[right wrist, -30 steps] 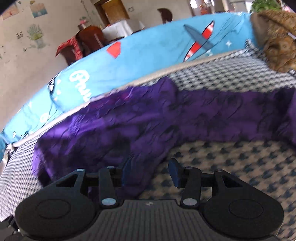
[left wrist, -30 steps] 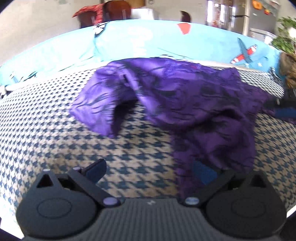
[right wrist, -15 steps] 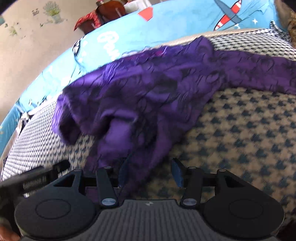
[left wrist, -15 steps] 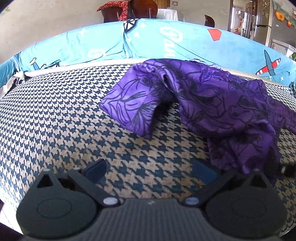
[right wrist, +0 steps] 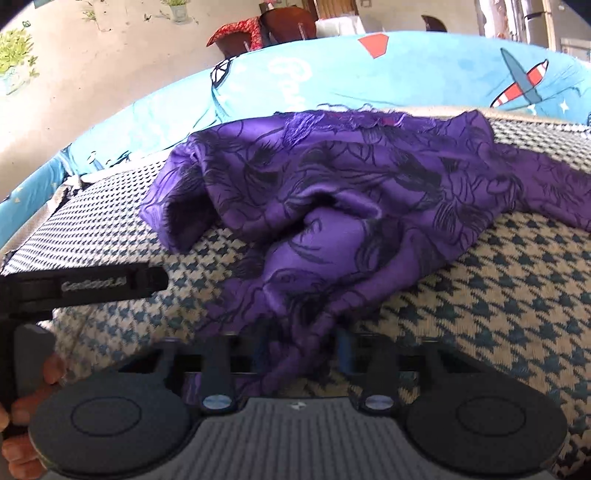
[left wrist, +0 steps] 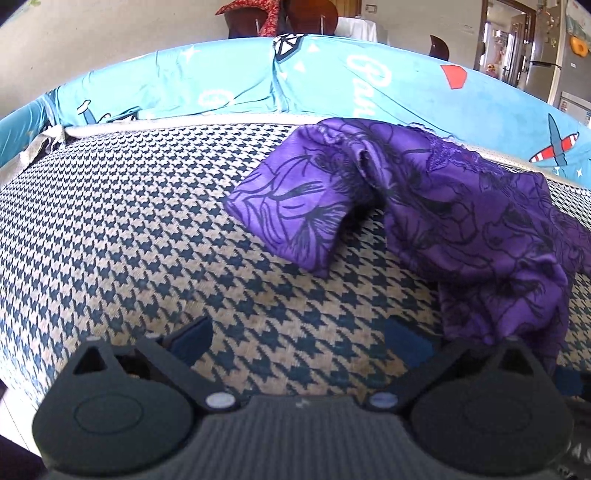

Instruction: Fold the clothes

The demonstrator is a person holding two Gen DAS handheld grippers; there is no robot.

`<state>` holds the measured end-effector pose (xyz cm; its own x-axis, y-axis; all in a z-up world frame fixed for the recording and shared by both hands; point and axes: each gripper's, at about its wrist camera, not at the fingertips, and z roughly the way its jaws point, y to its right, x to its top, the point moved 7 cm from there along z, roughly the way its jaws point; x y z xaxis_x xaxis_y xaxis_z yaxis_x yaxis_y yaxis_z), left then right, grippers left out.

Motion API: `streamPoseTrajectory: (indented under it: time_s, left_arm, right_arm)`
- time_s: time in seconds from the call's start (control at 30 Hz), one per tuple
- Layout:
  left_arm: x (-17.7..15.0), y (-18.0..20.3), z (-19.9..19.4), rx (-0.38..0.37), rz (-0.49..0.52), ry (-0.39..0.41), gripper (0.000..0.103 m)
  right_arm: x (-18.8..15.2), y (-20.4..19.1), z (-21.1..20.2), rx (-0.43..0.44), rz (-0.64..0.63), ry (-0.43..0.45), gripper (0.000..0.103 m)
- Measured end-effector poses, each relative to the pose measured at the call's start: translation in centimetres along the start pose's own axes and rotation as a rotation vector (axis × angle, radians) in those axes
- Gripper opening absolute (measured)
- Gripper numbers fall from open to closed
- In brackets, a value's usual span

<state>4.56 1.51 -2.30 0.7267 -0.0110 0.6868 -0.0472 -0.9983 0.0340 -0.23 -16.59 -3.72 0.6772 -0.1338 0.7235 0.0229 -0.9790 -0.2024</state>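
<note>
A purple garment [left wrist: 454,214] with a dark floral print lies crumpled on the houndstooth couch seat [left wrist: 140,236]. In the left wrist view it sits to the right, with one sleeve-like flap spread toward the middle. My left gripper [left wrist: 299,339] is open over bare seat, and its right finger stands just left of the garment's near edge. In the right wrist view the garment [right wrist: 332,206] bunches toward me and a fold runs down between the fingers of my right gripper [right wrist: 304,349], which is shut on it. The left gripper [right wrist: 92,288] shows at the left there, held by a hand [right wrist: 33,391].
A light blue cushion back [left wrist: 221,85] printed with planes runs behind the seat. Beyond it stand wooden chairs [left wrist: 295,14] with a red cloth, and a fridge [left wrist: 546,48] at the far right. Bare seat stretches left of the garment.
The left gripper has drawn back and leftward off the garment's edge. The right gripper has pulled a bunch of the garment toward itself, and its fingers have narrowed on the fold.
</note>
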Motion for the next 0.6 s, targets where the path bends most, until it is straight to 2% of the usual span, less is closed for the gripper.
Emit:
streamPoseTrajectory:
  time_s: [0.07, 0.13, 0.27, 0.5, 0.6]
  left_arm:
    - [0.0, -0.3, 0.1, 0.004, -0.008, -0.005, 0.103]
    - [0.0, -0.5, 0.2, 0.008, -0.014, -0.007, 0.103]
    - [0.0, -0.9, 0.4, 0.012, -0.028, -0.012, 0.103]
    - [-0.1, -0.6, 0.5, 0.011, -0.037, -0.021, 0.103]
    - [-0.1, 0.0, 1.0, 0.005, -0.017, -0.026, 0.103]
  right_arm:
    - [0.3, -0.3, -0.2, 0.007, 0.004, 0.018, 0.015]
    - [0.8, -0.6, -0.3, 0.017, -0.001, 0.044, 0.014]
    - [2.7, -0.4, -2.0, 0.038, -0.001, 0.115, 0.012]
    - [8.9, 0.9, -3.6, 0.095, -0.012, 0.236, 0.012]
    - [11.8, 2.7, -3.5, 0.109, 0.03, 0.283, 0.012]
